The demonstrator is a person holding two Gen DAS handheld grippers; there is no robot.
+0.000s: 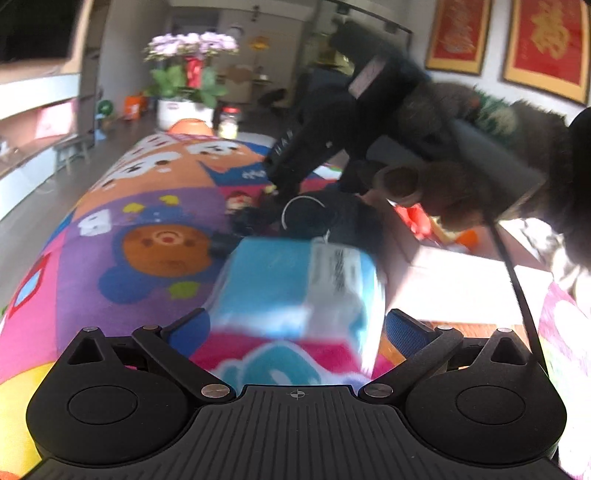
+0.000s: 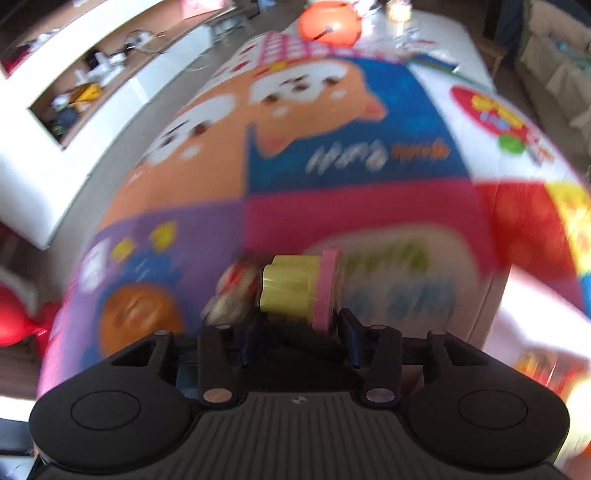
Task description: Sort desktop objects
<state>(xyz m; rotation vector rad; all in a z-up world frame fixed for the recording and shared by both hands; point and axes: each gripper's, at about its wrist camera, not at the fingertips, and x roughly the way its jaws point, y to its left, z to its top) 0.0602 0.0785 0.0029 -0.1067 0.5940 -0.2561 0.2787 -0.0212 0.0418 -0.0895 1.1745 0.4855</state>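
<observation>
A blue tissue pack (image 1: 295, 288) with a clear printed wrapper fills the space between the blue pads of my left gripper (image 1: 295, 325), which is shut on it above the cartoon-print table cover (image 1: 147, 206). In the right wrist view a yellow flower-shaped jar (image 2: 288, 291) with a pink lid (image 2: 327, 291) lies on its side between the fingers of my right gripper (image 2: 299, 325), and the pads press on it. A small red-and-white figurine (image 2: 232, 291) lies just left of the jar, blurred. The left wrist view also shows the right gripper's black body (image 1: 295, 155) pointing steeply down.
An orange round bowl (image 2: 328, 18), a glass jar (image 1: 229, 122) and a potted pink flower (image 1: 184, 74) stand at the table's far end. A black round thing with a white ring (image 1: 306, 218) lies mid-table. The person's fur-cuffed sleeve (image 1: 461, 184) and a pale open box (image 1: 461, 288) are on the right.
</observation>
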